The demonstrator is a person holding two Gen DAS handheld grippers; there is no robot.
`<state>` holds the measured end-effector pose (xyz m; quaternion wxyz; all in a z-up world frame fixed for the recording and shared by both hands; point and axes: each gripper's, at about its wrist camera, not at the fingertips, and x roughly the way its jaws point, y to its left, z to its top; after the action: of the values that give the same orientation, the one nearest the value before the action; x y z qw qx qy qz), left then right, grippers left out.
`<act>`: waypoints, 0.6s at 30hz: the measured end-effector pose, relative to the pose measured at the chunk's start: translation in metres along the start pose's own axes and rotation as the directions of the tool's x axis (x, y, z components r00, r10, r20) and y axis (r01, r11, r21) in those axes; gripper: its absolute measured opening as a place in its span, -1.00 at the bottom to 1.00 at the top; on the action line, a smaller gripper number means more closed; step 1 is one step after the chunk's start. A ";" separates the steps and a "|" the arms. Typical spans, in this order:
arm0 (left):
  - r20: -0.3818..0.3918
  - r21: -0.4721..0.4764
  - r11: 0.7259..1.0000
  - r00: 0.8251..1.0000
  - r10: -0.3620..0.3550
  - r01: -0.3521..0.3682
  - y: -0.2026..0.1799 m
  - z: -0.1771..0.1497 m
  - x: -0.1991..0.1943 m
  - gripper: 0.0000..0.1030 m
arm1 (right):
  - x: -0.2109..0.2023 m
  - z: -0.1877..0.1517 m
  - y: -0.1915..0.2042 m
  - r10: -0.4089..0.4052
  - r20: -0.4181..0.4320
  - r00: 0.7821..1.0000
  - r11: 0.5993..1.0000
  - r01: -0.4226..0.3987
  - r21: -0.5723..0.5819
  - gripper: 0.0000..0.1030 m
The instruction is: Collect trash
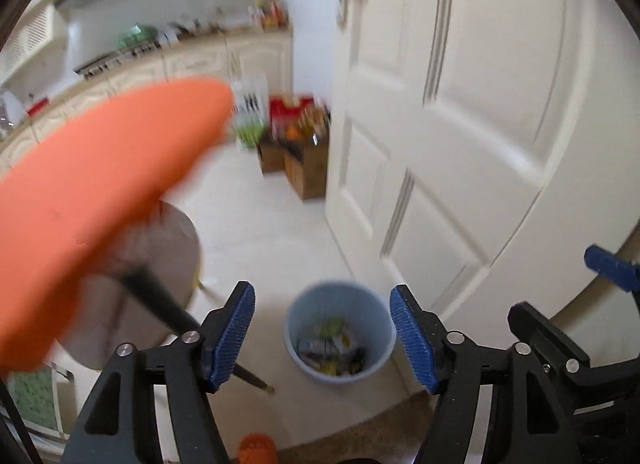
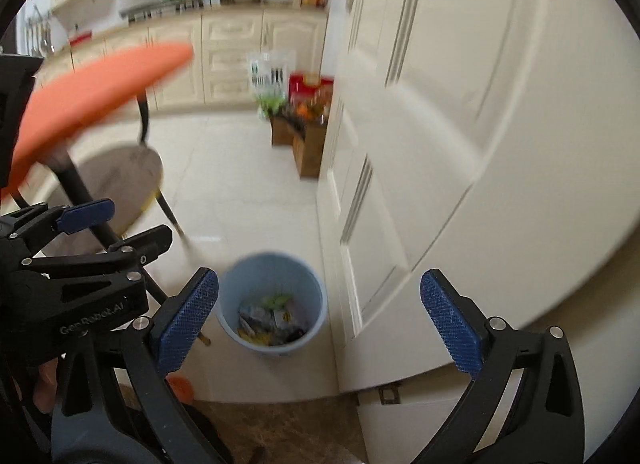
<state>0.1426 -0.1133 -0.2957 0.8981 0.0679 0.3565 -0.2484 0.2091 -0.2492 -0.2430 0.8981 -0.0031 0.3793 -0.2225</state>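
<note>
A light blue trash bin (image 1: 340,304) stands on the white tiled floor beside an open white door; it also shows in the right wrist view (image 2: 272,268). It holds several wrappers and scraps (image 1: 332,352) (image 2: 272,318). My left gripper (image 1: 322,338) is open and empty, held above the bin. My right gripper (image 2: 320,326) is open and empty, also above the bin. The left gripper shows at the left of the right wrist view (image 2: 120,240), and the right gripper's tip at the right of the left wrist view (image 1: 608,264).
An orange-backed chair (image 1: 104,191) (image 2: 92,91) with a grey seat stands left of the bin. The white door (image 1: 460,123) (image 2: 460,143) is close on the right. Cardboard boxes of groceries (image 1: 304,151) (image 2: 304,131) sit by the far cabinets. An orange slipper (image 1: 256,448) lies at the threshold.
</note>
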 end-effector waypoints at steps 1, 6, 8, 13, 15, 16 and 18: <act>0.035 -0.003 1.000 0.999 0.009 -0.009 0.003 0.006 -0.027 0.37 | -0.015 0.006 0.001 0.008 0.023 1.000 1.000 -0.009 0.006 0.98; 0.163 -0.006 0.997 0.983 0.078 -0.078 0.013 0.010 -0.131 0.59 | -0.096 0.032 0.011 0.086 0.158 0.984 0.996 -0.091 0.024 0.99; 0.214 -0.022 0.991 0.967 0.137 -0.135 0.020 0.009 -0.178 0.80 | -0.121 0.040 0.017 0.131 0.196 0.972 0.990 -0.138 0.021 1.00; 0.277 -0.076 0.981 0.941 0.194 -0.180 0.037 -0.003 -0.262 0.88 | -0.177 0.058 0.039 0.226 0.282 0.932 0.973 -0.229 -0.023 1.00; 0.293 -0.094 0.973 0.928 0.230 -0.212 0.041 -0.010 -0.291 0.95 | -0.198 0.063 0.049 0.258 0.310 0.915 0.965 -0.258 -0.042 1.00; 0.301 -0.099 0.970 0.923 0.241 -0.221 0.040 -0.012 -0.298 0.95 | -0.209 0.065 0.054 0.266 0.327 0.907 0.963 -0.263 -0.054 1.00; 0.335 -0.118 0.964 0.905 0.264 -0.238 0.027 -0.026 -0.327 0.97 | -0.227 0.066 0.060 0.283 0.352 0.892 0.959 -0.276 -0.071 1.00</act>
<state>-0.0632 0.0481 -0.0960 0.9732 0.0347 0.1896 -0.1253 0.1394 -0.1145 -0.0522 0.9747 0.0023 0.2076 -0.0831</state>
